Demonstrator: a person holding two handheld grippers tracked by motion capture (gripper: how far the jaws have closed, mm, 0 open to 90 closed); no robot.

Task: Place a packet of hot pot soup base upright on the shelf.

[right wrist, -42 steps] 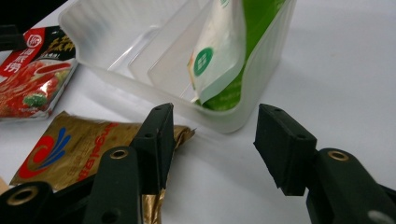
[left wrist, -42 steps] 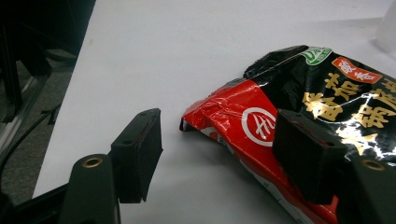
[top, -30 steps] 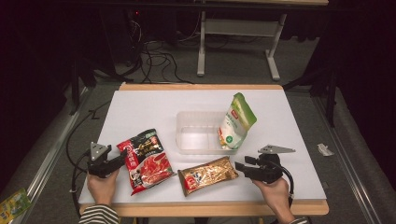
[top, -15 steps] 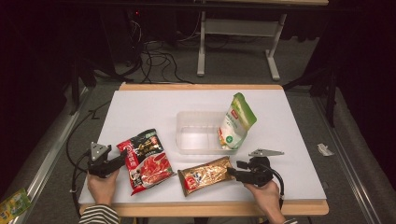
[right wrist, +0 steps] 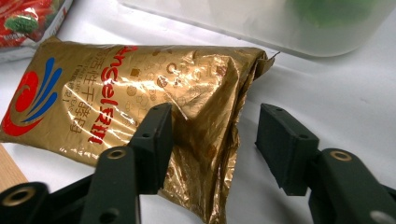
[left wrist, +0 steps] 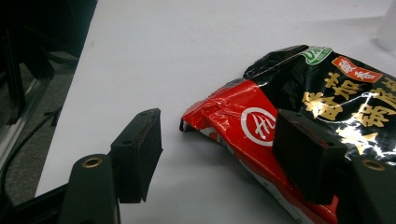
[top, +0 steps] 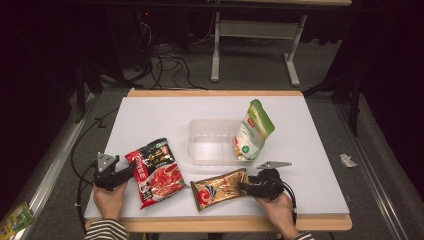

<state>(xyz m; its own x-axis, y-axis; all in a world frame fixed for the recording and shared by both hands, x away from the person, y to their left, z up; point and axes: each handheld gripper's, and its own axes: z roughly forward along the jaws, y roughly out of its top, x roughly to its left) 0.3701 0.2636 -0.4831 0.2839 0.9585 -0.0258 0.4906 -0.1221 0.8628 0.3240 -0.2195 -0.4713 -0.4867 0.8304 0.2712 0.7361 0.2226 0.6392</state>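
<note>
Now right hand-held gripper (right wrist: 212, 140) spread around gold packet's (right wrist: 140, 107) end, left hand-held gripper (left wrist: 217, 154) spread at red packet (left wrist: 299, 116).

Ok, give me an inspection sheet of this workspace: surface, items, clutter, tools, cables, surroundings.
Surface: white table with wooden edge, flat.
Items: clear tub at centre; green pouch leaning in its right end; red bag and gold bag lying flat near the front.
Clutter: nothing seen on the table.
Tools: left tool open, jaws astride the red bag's corner; right tool open around the gold bag's end.
Cables: one trails from each tool; more lie on the floor behind.
Surroundings: dark room, desk frame behind, a packet on the floor at left.
</note>
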